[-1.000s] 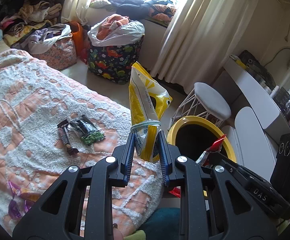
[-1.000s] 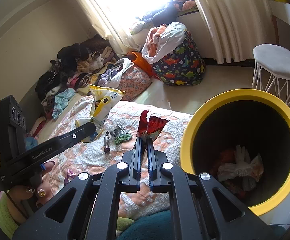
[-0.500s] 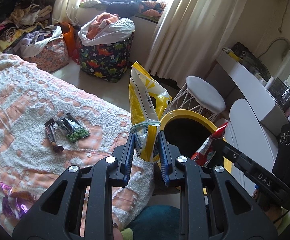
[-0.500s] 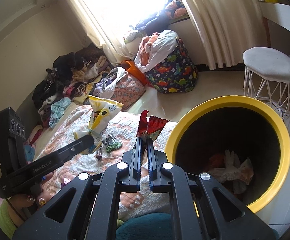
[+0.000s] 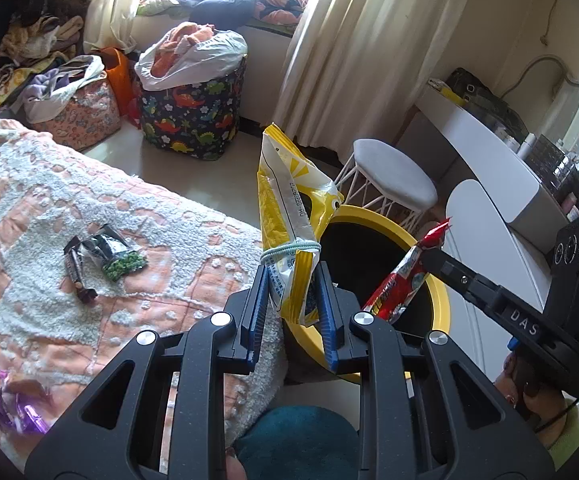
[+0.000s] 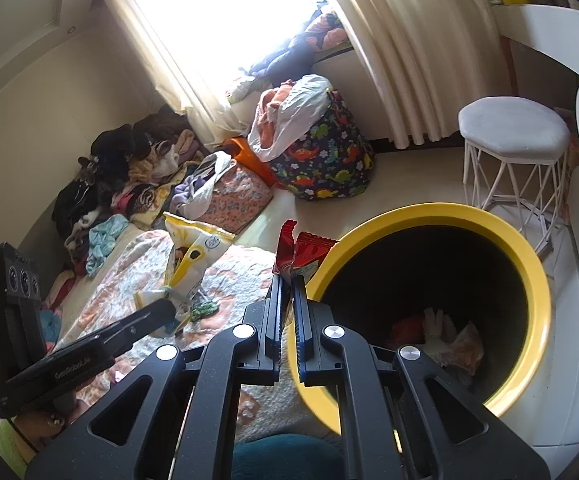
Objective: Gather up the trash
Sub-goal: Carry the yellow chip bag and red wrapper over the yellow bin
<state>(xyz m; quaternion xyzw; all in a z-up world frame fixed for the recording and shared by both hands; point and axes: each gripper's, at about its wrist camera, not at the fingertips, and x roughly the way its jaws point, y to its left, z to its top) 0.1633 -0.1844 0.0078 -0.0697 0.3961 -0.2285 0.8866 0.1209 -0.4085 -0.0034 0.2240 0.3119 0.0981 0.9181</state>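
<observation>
My left gripper [image 5: 291,280] is shut on a yellow and white snack bag [image 5: 285,204] tied with a band, held upright over the near rim of the yellow trash bin [image 5: 441,292]. My right gripper [image 6: 287,292] is shut on a red wrapper [image 6: 303,254] at the bin's left rim [image 6: 529,256]; it also shows in the left wrist view [image 5: 399,284]. The bin holds some trash [image 6: 449,336]. A green-pea packet [image 5: 119,256] and a dark bar wrapper [image 5: 77,274] lie on the bed. A purple wrapper [image 5: 17,404] lies at the bed's near edge.
The bed with a peach and white blanket [image 5: 49,208] is left of the bin. A white stool [image 6: 513,132] stands behind the bin. A dinosaur-print laundry bag [image 5: 189,96] and clothes piles sit by the window. A white desk [image 5: 501,160] is at the right.
Both grippers have moved right, away from the bed and toward the bin, each still holding its trash. The bin now sits closer and larger in both views.
</observation>
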